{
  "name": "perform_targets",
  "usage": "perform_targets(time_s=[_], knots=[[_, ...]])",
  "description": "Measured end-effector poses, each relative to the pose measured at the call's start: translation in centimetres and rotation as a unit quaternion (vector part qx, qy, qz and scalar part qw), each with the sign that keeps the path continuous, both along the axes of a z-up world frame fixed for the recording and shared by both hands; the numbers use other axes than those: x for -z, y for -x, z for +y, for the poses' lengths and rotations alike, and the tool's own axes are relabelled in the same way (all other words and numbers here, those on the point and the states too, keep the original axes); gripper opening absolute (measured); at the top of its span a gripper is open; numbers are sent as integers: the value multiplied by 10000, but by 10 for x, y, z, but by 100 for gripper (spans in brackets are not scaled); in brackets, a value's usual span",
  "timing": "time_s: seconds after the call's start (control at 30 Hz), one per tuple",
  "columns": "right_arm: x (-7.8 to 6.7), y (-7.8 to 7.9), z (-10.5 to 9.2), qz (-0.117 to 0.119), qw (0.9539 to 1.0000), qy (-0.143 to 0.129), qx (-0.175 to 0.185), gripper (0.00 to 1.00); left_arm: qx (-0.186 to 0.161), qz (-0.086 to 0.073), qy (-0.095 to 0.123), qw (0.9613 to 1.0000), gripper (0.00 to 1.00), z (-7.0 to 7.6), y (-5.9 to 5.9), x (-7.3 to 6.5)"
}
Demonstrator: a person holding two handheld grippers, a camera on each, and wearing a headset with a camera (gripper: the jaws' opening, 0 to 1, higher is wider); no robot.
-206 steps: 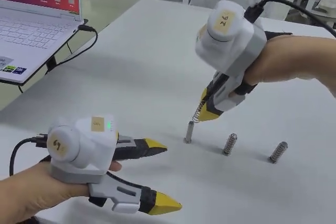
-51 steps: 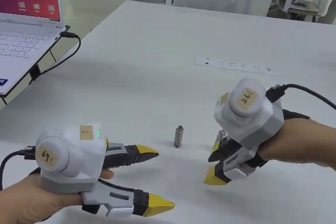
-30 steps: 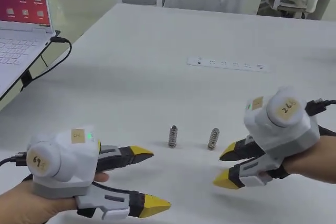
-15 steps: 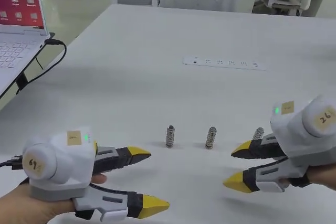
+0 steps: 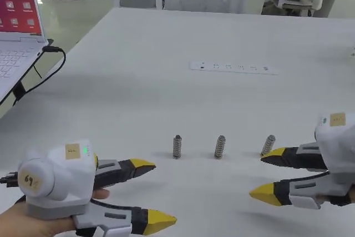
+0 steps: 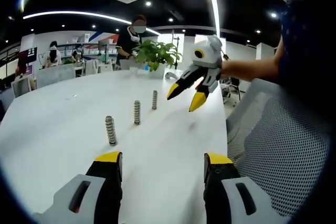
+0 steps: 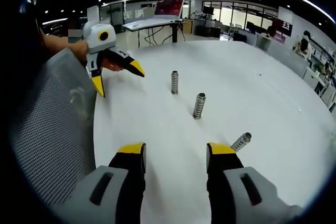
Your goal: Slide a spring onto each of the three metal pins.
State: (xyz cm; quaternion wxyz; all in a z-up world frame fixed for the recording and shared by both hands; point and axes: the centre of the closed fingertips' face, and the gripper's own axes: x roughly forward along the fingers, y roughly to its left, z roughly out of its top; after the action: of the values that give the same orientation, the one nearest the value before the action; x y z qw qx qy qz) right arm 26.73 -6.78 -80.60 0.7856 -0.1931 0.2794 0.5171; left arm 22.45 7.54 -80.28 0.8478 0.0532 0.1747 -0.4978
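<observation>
Claws were both spread and empty; the right claw [image 5: 258, 176] lay just beside the leaning spring [image 5: 268, 145], the left claw [image 5: 163, 192] near the row's far, upright spring [image 5: 177, 146].

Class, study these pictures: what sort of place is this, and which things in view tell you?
Probably an open-plan office: a laptop on a desk beside the white table, a power strip on that table, plus a potted plant and a mesh chair.

Sprung pins [image 5: 220, 147] in row; table [image 5: 138, 98] open round them; pwr strip [image 5: 233, 67] beyond
</observation>
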Motion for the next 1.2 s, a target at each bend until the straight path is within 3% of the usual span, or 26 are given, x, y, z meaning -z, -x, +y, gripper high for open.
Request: perform_targets(time_s=[0.33, 1.2], knots=[[-4, -1, -19, -129, 9987, -293, 391, 50, -22, 32, 10, 10000, 59, 0, 0, 1], [-3, 1, -27, -241, 9933, -830, 773, 70, -277, 101, 175, 9994, 64, 6, -7, 1]])
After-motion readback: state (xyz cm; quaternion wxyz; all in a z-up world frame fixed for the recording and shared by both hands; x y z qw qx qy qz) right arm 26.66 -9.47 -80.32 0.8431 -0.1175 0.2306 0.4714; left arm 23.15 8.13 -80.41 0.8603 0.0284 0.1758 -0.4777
